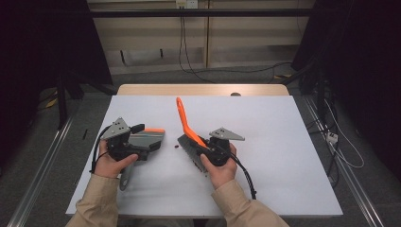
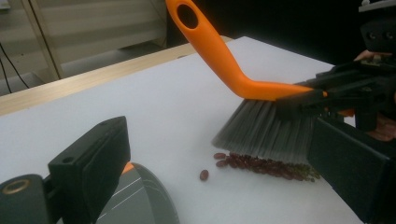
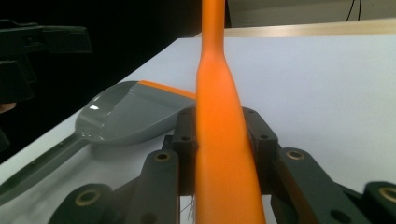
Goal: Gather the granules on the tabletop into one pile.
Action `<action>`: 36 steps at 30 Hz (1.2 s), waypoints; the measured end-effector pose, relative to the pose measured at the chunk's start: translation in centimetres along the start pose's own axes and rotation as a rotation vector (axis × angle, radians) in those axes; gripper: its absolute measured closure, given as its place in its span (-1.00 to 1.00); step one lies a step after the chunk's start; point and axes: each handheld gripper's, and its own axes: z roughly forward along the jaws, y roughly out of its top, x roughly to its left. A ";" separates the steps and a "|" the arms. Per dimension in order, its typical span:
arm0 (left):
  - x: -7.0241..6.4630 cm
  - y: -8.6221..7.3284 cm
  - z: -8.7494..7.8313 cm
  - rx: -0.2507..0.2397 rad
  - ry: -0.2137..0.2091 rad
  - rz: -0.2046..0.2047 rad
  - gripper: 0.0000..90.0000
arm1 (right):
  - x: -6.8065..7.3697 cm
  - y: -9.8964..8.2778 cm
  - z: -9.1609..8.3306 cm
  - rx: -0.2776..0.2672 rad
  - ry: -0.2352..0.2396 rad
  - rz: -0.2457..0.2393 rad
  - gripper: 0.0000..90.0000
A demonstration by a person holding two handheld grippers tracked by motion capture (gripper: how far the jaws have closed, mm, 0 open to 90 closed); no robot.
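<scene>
A: High view. Landmark = the white table. Right gripper sits near the table's middle, jaws clamped on the orange-handled brush; handle tip angles up toward the table's far edge. Grey dustpan lies on the table's left part, orange lip pointing at the brush. Left gripper is on it.

B: Left one clamped?

A: Can't tell. Left gripper view: its jaws stand either side of the frame, dustpan low between them, contact not visible. On the table ahead, a row of red beans under the grey bristles, one bean apart on the dustpan side. Bristle tips sit just above the table.

B: Right gripper view?

A: Jaws pressed on both sides of the brush handle. Dustpan rests on the table at its near-left edge, scoop open toward the brush.
</scene>
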 end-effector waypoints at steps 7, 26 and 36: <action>0.1 0.0 0.0 0.001 0.000 -0.003 -0.86 | -0.3 1.0 1.9 0.047 -0.002 -0.079 0.57; 0.4 -0.1 -0.2 -0.004 0.004 -0.012 -0.86 | 2.5 0.0 6.4 0.146 0.043 -0.081 0.58; 0.3 -0.1 -0.4 -0.006 0.011 -0.006 -0.86 | 0.7 -0.5 5.3 0.158 -0.030 -0.037 0.57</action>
